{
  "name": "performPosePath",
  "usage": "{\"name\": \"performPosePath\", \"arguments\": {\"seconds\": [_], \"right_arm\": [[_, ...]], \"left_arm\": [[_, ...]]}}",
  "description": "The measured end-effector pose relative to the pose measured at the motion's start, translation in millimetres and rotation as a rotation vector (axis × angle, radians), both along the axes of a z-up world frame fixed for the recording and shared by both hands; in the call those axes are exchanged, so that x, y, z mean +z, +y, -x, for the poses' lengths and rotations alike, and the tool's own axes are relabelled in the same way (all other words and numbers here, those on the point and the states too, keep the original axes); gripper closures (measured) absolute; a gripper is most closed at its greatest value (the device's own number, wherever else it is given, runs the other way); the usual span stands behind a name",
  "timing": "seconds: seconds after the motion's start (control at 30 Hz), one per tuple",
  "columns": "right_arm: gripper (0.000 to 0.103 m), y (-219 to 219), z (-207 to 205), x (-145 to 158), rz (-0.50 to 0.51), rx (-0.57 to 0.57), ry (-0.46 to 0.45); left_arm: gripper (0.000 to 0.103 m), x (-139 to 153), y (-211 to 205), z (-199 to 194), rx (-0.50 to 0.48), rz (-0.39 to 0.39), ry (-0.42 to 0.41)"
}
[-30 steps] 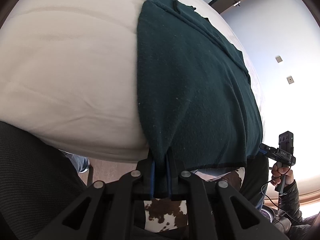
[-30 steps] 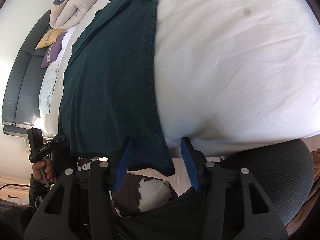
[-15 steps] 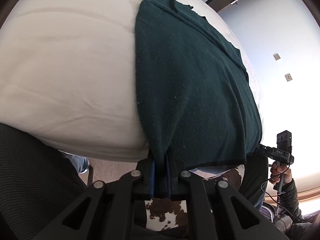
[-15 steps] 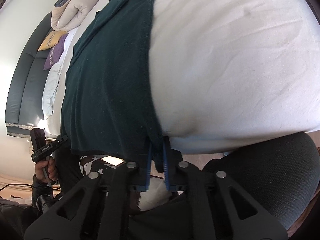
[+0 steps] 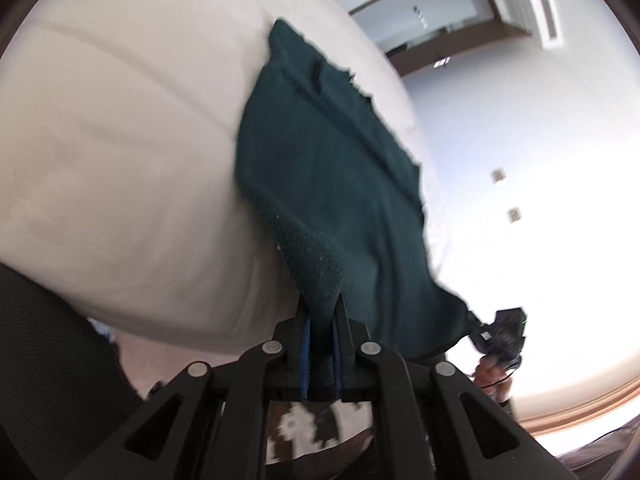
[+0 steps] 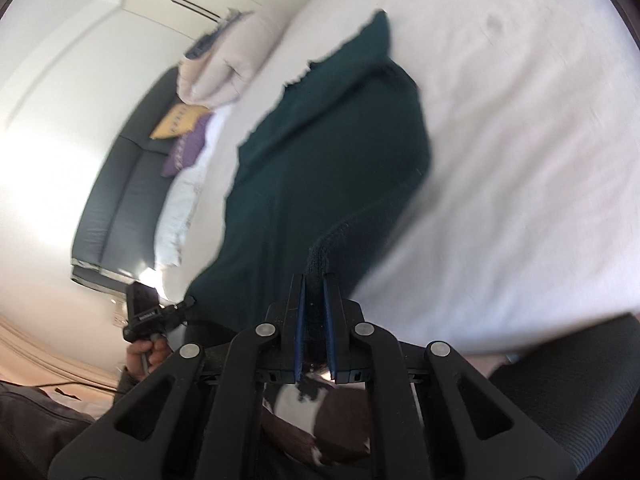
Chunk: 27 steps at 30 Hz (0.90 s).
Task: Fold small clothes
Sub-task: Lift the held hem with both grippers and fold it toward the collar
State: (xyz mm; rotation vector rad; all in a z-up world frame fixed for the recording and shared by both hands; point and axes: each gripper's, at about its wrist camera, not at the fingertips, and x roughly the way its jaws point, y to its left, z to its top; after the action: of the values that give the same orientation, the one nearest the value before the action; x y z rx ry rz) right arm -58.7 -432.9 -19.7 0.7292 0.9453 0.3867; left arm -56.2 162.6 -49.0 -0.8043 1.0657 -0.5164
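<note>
Dark green garment (image 5: 332, 184) spread on the white bed (image 5: 120, 140), its near hem raised off the bed's near edge by both grippers. Left gripper (image 5: 320, 312): jaws closed tight on the hem's left corner, cloth pinched between the blue pads. Right gripper (image 6: 315, 292): jaws likewise clamped on the right corner, where the fabric bunches into a rolled fold above the fingertips. The garment's far end lies flat toward the middle of the bed; its near part hangs between the two grips. A hand (image 6: 146, 354) holding the left gripper's handle shows in the right wrist view. Pillows (image 6: 224, 64) lie at the bed's far left corner, against a dark headboard (image 6: 116, 188). Both views are motion-blurred.
</note>
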Motion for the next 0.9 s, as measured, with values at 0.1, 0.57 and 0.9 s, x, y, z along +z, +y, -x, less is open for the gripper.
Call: {"name": "performPosePath", "arguments": {"seconds": [0.1, 0.57, 0.9], "right_arm": [[0.095, -0.7, -9.3, 7.8, -0.031, -0.031, -0.035], [0.095, -11.1, -103.3, 43.8, -0.067, -0.088, -0.115], [0.095, -36.1, -197.6, 41.3, -0.076, -0.193, -0.11]], "left_arm": [[0.095, 9.4, 5.7, -7.2, 0.037, 0.073, -0.027], [0.095, 49.7, 1.8, -85.0, 0.06, 0.154, -0.116], [0.095, 41.9, 6.6, -180.7, 0.137, 0.226, -0.079]]}}
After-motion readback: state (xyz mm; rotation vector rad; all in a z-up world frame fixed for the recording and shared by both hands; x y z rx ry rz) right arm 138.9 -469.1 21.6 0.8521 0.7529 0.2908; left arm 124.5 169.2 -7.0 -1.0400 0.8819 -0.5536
